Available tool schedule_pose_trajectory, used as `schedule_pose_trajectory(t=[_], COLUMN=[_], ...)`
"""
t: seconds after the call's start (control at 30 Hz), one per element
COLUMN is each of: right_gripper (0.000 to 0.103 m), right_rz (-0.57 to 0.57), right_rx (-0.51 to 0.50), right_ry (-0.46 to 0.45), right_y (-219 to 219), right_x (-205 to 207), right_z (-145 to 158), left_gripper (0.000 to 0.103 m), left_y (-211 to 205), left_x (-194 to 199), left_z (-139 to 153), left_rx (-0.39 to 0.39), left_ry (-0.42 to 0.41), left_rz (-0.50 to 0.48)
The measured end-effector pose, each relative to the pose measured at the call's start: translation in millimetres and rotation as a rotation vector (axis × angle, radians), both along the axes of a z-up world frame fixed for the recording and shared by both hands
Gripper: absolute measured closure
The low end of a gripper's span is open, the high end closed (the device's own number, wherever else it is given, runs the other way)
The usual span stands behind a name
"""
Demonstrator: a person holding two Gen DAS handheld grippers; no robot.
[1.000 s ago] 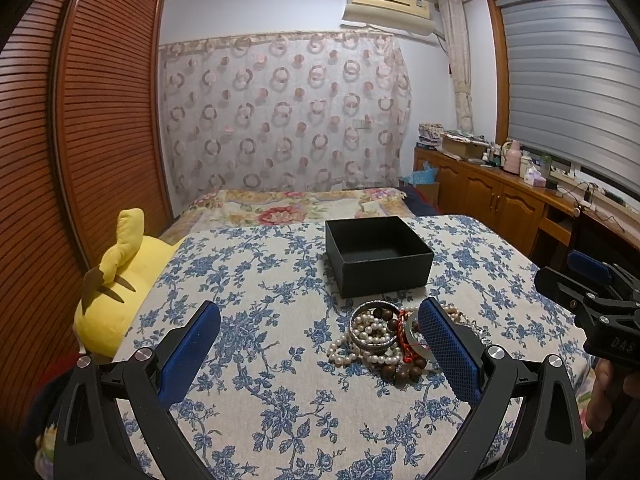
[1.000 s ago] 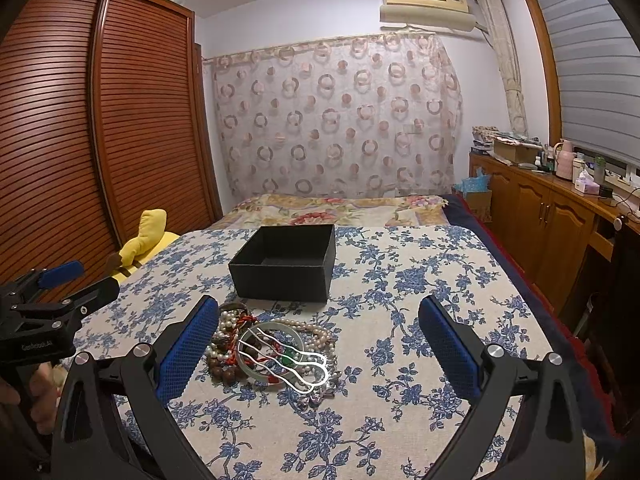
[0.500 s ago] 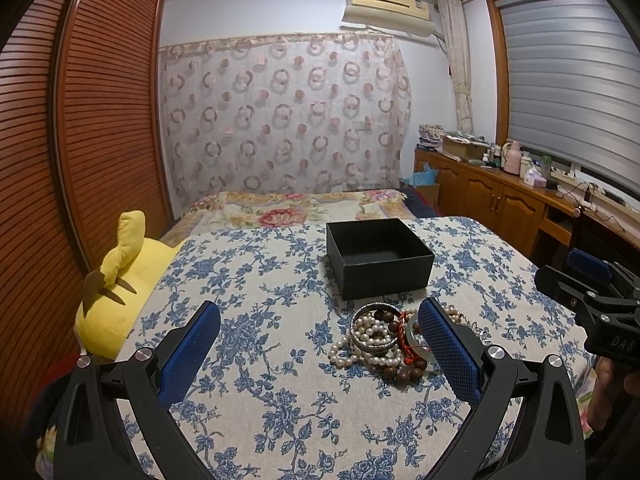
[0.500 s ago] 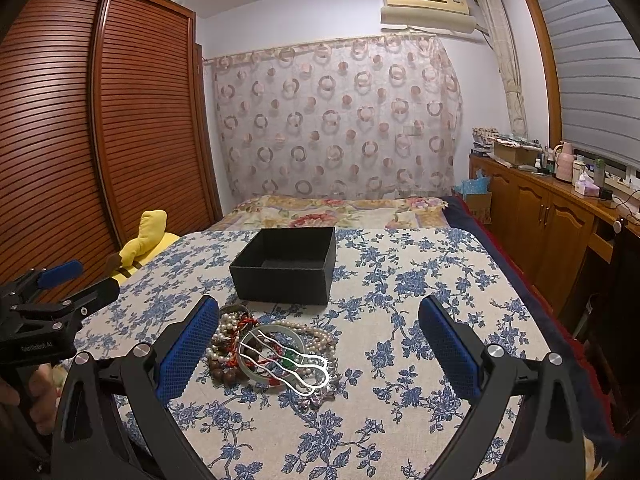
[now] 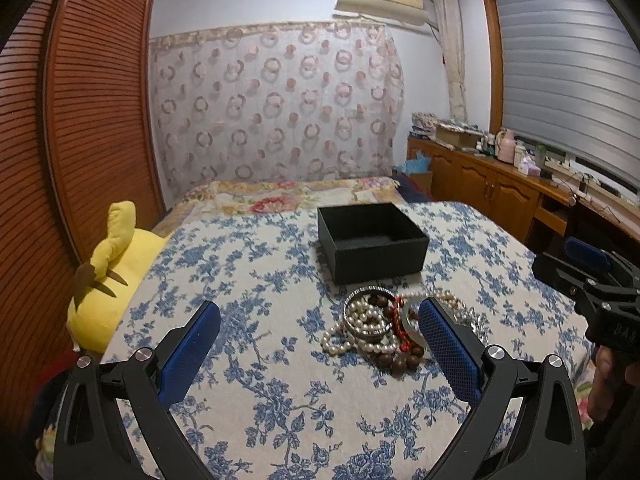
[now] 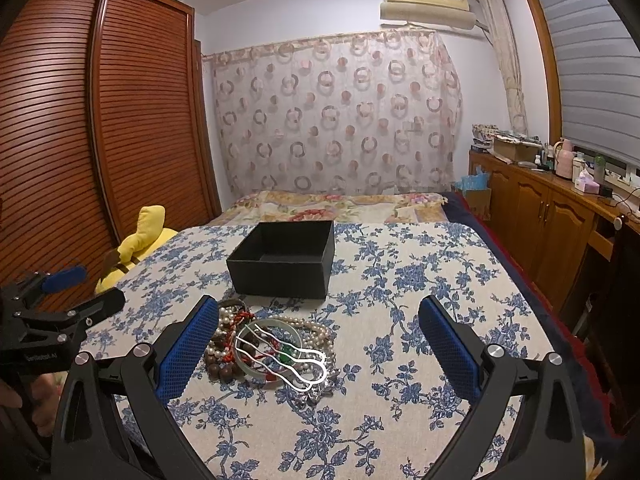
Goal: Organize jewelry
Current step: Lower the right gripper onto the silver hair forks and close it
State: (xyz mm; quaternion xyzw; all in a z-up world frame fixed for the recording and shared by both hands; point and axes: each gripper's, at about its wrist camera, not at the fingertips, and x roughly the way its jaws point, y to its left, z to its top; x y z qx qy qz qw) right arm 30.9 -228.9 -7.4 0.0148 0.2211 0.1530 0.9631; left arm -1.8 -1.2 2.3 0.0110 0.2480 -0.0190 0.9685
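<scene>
A pile of jewelry (image 5: 380,328) lies on the floral bedspread: pearl strands, brown wooden beads, a red cord, silver bangles. In the right wrist view the jewelry pile (image 6: 272,344) shows a pale bangle and a white wavy hairpin (image 6: 296,360) on top. An open, empty black box (image 5: 372,240) stands just behind the pile; it also shows in the right wrist view (image 6: 284,258). My left gripper (image 5: 320,344) is open and empty, above the bed, left of the pile. My right gripper (image 6: 320,344) is open and empty, with the pile by its left finger.
A yellow plush toy (image 5: 112,276) lies at the bed's left edge beside the wooden wardrobe (image 5: 60,160). A wooden cabinet (image 6: 552,220) with bottles runs along the right wall. The bedspread (image 6: 420,280) extends right of the pile.
Both grippers have moved slightly forward toward the pile; the box and jewelry appear a little closer. Nothing was picked up.
</scene>
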Motion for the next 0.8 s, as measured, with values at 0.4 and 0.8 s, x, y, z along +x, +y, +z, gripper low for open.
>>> schedule_pose_trajectory(t=[0.4, 0.8], right_gripper=[0.005, 0.023], right_rz=[0.076, 0.249], right_rx=[-0.042, -0.202], right_ry=[0.087, 0.225], right_y=[1, 15], right_x=[17, 48], right_z=[-35, -74], left_gripper=[0.007, 0.007], left_y=[1, 0], left_x=[13, 29], left_z=[-36, -64], left_rx=[-0.011, -0.003], left_ry=[0.103, 0.218], left_rz=[-0.048, -0.088])
